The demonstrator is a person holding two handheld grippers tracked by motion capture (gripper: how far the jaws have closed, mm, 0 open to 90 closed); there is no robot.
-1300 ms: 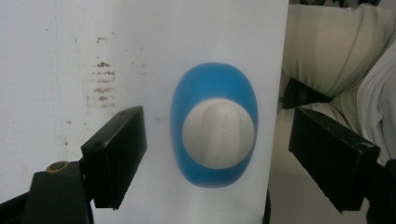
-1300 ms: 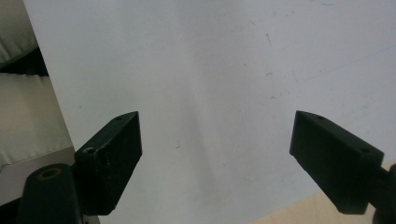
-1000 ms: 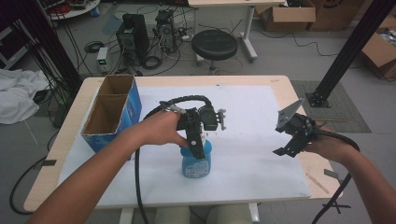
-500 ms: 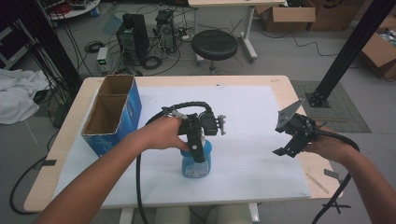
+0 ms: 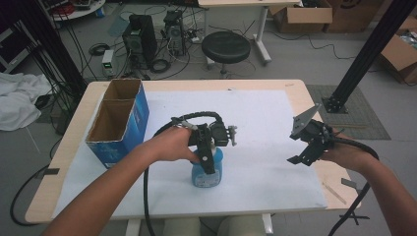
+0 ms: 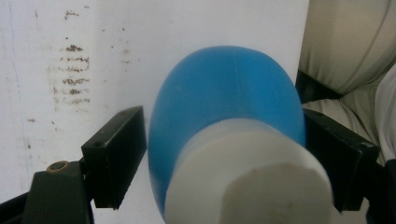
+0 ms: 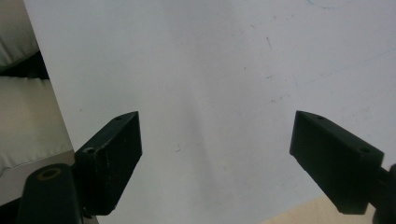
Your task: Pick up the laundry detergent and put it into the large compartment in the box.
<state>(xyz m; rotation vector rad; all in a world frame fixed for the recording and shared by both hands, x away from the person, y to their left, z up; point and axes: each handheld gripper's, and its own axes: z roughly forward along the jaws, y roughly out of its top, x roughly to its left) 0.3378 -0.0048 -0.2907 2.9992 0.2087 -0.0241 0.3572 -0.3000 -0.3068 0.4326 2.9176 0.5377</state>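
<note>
- Blue bottle (image 5: 206, 169) with its white cap (image 6: 252, 177) stands upright on the white sheet (image 5: 260, 118), right of the blue cardboard box (image 5: 120, 123) and nearer to me.
- My left gripper (image 5: 209, 157) reaches down over the bottle, one jaw on each side; contact unclear.
- My right gripper (image 5: 307, 145) hangs wide apart, holding nothing, far right of the box.

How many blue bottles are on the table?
1. The blue bottle stands on the white sheet near the table's front edge, between the jaws of the left gripper. More might be hidden inside the box.
</note>
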